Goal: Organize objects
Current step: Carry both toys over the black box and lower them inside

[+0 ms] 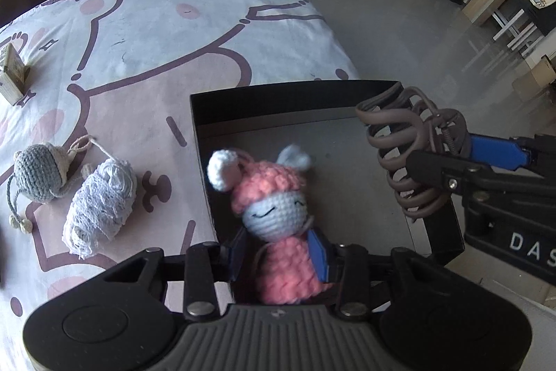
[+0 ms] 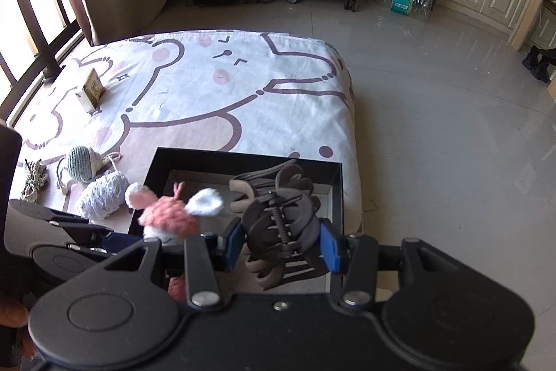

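My left gripper (image 1: pixel 278 252) is shut on a pink crochet doll (image 1: pixel 274 214) with white ears and holds it over the black open box (image 1: pixel 278 103). My right gripper (image 2: pixel 283 242) is shut on a brown hair claw clip (image 2: pixel 281 225) and holds it over the same box (image 2: pixel 243 159). The clip (image 1: pixel 406 155) and the right gripper's blue fingers (image 1: pixel 493 150) show at the right of the left wrist view. The doll (image 2: pixel 170 214) shows at the left of the right wrist view.
On the cartoon bedsheet (image 1: pixel 156 23), left of the box, lie a grey crochet mouse (image 1: pixel 40 176), a pale blue yarn bundle (image 1: pixel 100 207) and a small cardboard box (image 1: pixel 12 72). A striped cord bundle (image 2: pixel 34 178) lies further left. Tiled floor (image 2: pixel 451 127) lies right of the bed.
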{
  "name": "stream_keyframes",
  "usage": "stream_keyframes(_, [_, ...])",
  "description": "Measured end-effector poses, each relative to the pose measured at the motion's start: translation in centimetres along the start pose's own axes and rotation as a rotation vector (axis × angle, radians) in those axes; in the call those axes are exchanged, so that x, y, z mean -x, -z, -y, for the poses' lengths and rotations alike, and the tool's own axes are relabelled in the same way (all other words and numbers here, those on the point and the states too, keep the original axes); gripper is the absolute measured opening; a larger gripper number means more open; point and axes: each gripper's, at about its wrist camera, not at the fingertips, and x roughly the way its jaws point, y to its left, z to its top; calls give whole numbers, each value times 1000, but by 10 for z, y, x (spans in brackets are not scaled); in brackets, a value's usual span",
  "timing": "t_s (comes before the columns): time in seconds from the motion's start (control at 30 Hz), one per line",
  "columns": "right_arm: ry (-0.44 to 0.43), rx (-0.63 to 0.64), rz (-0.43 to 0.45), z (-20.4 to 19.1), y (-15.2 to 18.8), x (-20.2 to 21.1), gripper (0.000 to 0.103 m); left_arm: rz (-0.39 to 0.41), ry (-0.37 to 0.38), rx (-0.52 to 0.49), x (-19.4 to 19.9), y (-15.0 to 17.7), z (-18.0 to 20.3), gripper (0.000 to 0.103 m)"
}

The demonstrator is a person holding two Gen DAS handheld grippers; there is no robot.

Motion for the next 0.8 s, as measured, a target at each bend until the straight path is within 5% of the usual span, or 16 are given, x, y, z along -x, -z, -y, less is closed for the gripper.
stream_keyframes(0.33, [5, 5, -43, 0, 7, -14, 47, 34, 77, 108, 24, -13, -20, 46])
stream_keyframes(0.5, [17, -43, -93, 0, 12, -27, 47, 82, 21, 152, 34, -22, -37, 46])
stream_keyframes(0.8, [67, -189, -188, -12, 29, -63, 47, 50, -1, 266, 29, -22, -72, 46])
